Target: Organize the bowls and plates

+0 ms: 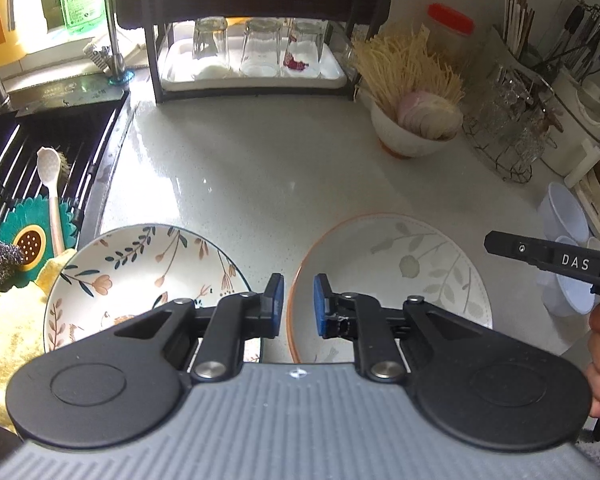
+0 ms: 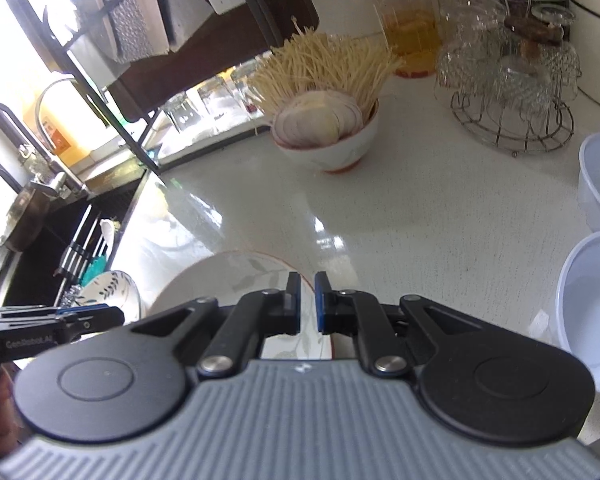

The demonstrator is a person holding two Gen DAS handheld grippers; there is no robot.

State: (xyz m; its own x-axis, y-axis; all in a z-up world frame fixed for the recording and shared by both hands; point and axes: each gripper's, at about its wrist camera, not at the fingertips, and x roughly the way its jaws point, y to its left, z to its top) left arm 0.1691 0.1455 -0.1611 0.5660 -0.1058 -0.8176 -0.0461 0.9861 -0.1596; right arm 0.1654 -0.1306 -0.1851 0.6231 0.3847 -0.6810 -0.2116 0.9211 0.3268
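Two plates lie side by side on the pale counter [image 1: 260,168]. The left one is a floral plate [image 1: 140,272] with dark leaves and orange flowers. Beside it is an orange-rimmed plate [image 1: 400,272] with a faint grey leaf print. My left gripper [image 1: 299,304] hangs just above the gap between them, open a little, its blue pads clear of the orange rim below. In the right wrist view my right gripper [image 2: 308,306] is shut and empty over the right edge of the orange-rimmed plate [image 2: 236,276]. The floral plate [image 2: 108,288] shows at lower left there.
A white bowl [image 1: 412,136] of dry noodles and onion slices stands at the back. Two pale plastic bowls [image 2: 596,308] sit at the right. A wire rack of glasses [image 2: 512,80], a red-lidded jar [image 2: 408,20] and a shelf of upturned glasses [image 1: 252,48] line the back. The sink [image 1: 40,140] and a yellow cloth [image 1: 8,320] are at left.
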